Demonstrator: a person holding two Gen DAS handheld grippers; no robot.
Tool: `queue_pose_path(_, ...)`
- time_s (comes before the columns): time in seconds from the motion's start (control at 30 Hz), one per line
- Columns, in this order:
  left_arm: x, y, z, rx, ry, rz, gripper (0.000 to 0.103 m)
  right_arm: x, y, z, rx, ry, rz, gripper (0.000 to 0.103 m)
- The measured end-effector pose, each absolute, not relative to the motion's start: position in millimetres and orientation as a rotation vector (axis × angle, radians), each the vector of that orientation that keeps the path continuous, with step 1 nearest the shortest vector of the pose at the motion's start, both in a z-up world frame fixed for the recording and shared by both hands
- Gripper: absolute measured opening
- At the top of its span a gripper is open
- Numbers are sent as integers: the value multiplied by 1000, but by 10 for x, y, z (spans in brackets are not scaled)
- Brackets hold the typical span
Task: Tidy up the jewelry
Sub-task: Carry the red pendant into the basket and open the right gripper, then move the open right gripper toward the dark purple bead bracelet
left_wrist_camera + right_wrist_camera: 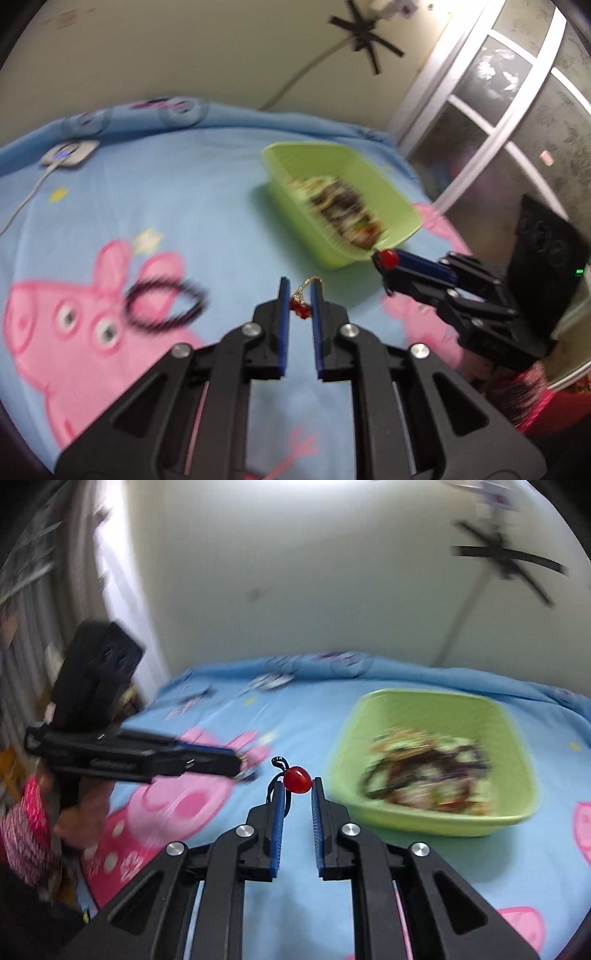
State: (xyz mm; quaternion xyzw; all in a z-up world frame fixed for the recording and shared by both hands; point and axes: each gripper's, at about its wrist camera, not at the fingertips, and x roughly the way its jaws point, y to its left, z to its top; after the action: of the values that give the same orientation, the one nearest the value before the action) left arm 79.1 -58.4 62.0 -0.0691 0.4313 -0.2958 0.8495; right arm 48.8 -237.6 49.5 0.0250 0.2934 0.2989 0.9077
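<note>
holding two pieces above bed (207, 221): my left gripper (299, 295) jaws pinching gold chain with red charm (300, 304), my right gripper (297, 781) jaws pinching red bead on black cord (296, 780) at very tips. green basket (432, 705) of tangled jewelry just ahead, right of both. black hair loop (166, 304) lies on sheet to left. risks: thin chain slipping through jaws, bead popping out of tip grip if swung fast, both landing on soft bed; frames blurred, so aim over basket uncertain.
</note>
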Motion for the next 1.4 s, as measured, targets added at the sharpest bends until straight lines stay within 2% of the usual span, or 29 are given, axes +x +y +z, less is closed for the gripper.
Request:
queue_pose_path(0.23, 1335, -1373, 822, -95, 924, -681, 11, 864, -2929, 534, 204, 614, 488, 0)
queue_pose_path(0.27, 1425, -1475, 794, -76, 943, -653, 18, 908, -2965, 529, 219, 615, 476, 0)
queue_pose_path(0.3, 1524, -1564, 749, -59, 973, -619, 26, 954, -3000, 537, 229, 617, 445, 5)
queue_pose_path(0.33, 1573, -1590, 728, -56, 984, -601, 27, 985, -3055, 564, 246, 606, 408, 9)
queue_pose_path(0.4, 1615, -1587, 736, -79, 990, -588, 27, 942, -3184, 658, 287, 562, 405, 10)
queue_pose_path(0.57, 1450, -1305, 939, -100, 907, -583, 27, 754, -3392, 864, 363, 443, 415, 10)
queue_pose_path(0.8, 1204, -453, 1116, -173, 812, -480, 27, 718, -3187, 813, 395, 470, 496, 10)
queue_pose_path(1.07, 848, 467, 670, -183, 863, -239, 27, 633, -2346, 591, 285, 607, 673, 10)
queue_pose_path(1.27, 676, 644, 210, -117, 912, -105, 27, 626, -1751, 275, 179, 763, 718, 10)
queue_pose_path(1.4, 578, 682, 79, -63, 890, -37, 27, 603, -1621, 116, 209, 813, 713, 10)
